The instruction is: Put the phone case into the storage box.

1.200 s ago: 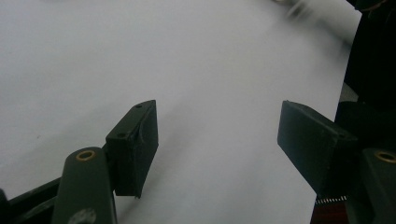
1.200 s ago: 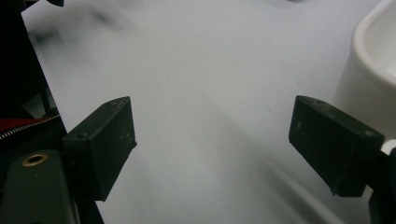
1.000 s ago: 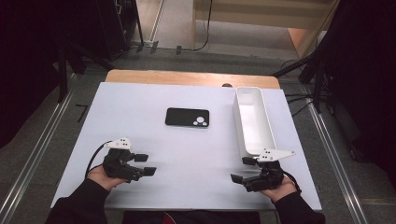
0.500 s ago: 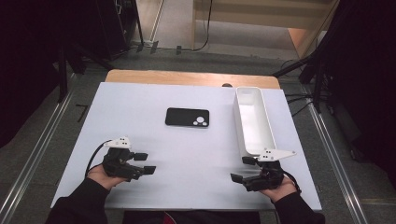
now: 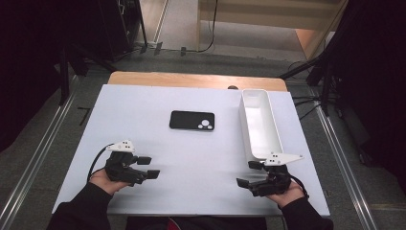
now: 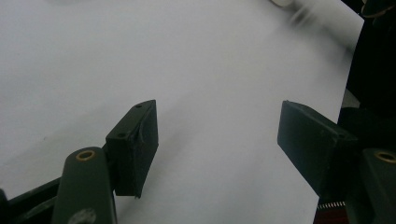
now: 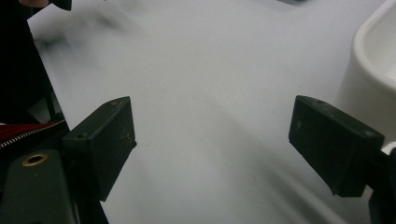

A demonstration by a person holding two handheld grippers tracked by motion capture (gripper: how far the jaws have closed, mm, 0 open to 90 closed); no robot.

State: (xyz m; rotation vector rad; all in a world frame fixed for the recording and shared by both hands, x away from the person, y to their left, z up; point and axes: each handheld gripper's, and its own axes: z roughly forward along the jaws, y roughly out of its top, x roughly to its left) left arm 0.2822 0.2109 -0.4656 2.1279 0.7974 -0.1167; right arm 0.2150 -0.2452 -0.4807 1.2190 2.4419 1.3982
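1. Nothing has moved since the earlier frames: both my hands sit where they were at the near edge of the white table top point(image 5: 191, 191), and the flat black rectangular phone point(image 5: 192, 120) lies where it did, camera side up.

2. Taking the long white plastic tray point(image 5: 259, 124) as my landmark, the phone lies flat on the table well to the left of the tray, level with its middle. It is apart from both of my claws.

3. My right gripper point(image 5: 250, 174) rests just off the tray's near end, jaws spread wide with only bare table between them; in the right gripper view point(image 7: 212, 140) the tray's rounded corner rises just beside one jaw.

4. My left gripper point(image 5: 147, 166) lies far to the left of the tray, near the table's front edge, jaws likewise apart and empty, as the left gripper view point(image 6: 217, 140) shows.

5. Both grippers lie roughly level, jaws pointing inward toward each other, my forearms coming in from the front edge.

6. What could go wrong, as I judge it:
   - The phone is thin and flat against the table, so my pads may slide over it or push it away from the tray rather than catch its edges.
   - Swinging my right gripper out could knock the tray's near corner and skew it.
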